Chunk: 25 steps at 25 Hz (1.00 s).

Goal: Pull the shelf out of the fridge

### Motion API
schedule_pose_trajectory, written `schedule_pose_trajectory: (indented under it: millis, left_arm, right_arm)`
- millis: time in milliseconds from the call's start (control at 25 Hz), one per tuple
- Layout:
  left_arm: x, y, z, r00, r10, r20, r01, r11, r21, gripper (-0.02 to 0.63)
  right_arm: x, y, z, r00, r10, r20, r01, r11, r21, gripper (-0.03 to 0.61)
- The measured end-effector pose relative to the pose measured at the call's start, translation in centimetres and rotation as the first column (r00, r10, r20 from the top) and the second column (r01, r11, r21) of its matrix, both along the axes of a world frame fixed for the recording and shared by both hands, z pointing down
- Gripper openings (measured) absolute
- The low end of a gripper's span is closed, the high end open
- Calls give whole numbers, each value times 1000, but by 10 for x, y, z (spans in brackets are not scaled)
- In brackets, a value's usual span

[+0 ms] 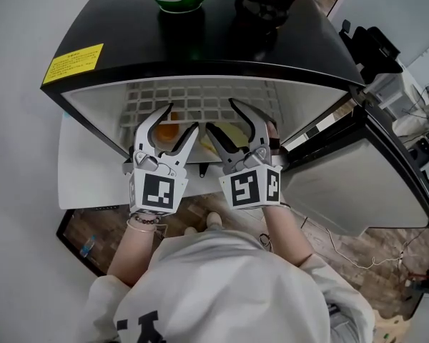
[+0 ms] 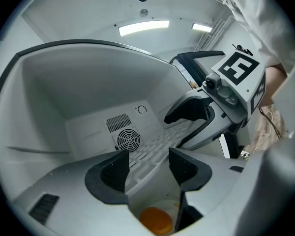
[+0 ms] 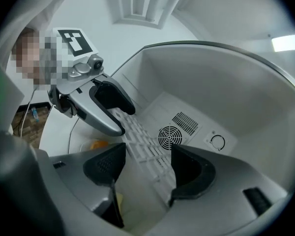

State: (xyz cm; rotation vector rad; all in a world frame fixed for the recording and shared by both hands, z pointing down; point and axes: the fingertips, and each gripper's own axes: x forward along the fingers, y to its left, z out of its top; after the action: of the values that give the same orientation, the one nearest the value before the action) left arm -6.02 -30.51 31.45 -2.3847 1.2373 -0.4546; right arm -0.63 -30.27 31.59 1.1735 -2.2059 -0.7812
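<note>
White grid shelf (image 1: pixel 200 98), seated inside an open black mini fridge (image 1: pixel 200 48).
At its front edge the left gripper (image 1: pixel 181 120) and right gripper (image 1: pixel 222 116) are held side by side, jaws spread wide, nothing clamped; the edge is seen between the pads. A round orange item (image 1: pixel 168 131) is seen below.

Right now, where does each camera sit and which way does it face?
Head view: on the person's head, facing steeply down at the open fridge; left gripper, right gripper and forearms show.
Left gripper view: rides that gripper, facing into the fridge along the shelf; its open jaws show.
Right gripper view: likewise, from the right; its open jaws show.
Shared: both gripper views see the back wall's fan.
</note>
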Motion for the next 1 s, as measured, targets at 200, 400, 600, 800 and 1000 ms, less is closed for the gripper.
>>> schedule_pose_trajectory:
  millis: [200, 400, 600, 800, 1000]
  left_arm:
    - [1, -1, 1, 1000, 11, 16, -11, 1000, 4, 238]
    - [13, 0, 10, 995, 31, 99, -31, 1000, 3, 264]
    - [15, -4, 13, 988, -6, 153, 6, 1000, -2, 265]
    - [14, -6, 9, 993, -15, 119, 14, 1000, 8, 265]
    - [13, -5, 8, 995, -24, 101, 19, 999, 45, 265]
  right_arm:
    - [-4, -6, 7, 999, -7, -34, 6, 1000, -13, 290]
    - [-5, -7, 14, 995, 4, -99, -5, 1000, -12, 290]
    - [-3, -10, 21, 993, -8, -121, 6, 1000, -14, 290]
    - [-2, -13, 16, 996, -4, -87, 1, 999, -32, 290]
    - [0, -15, 13, 997, 16, -76, -17, 1000, -16, 290]
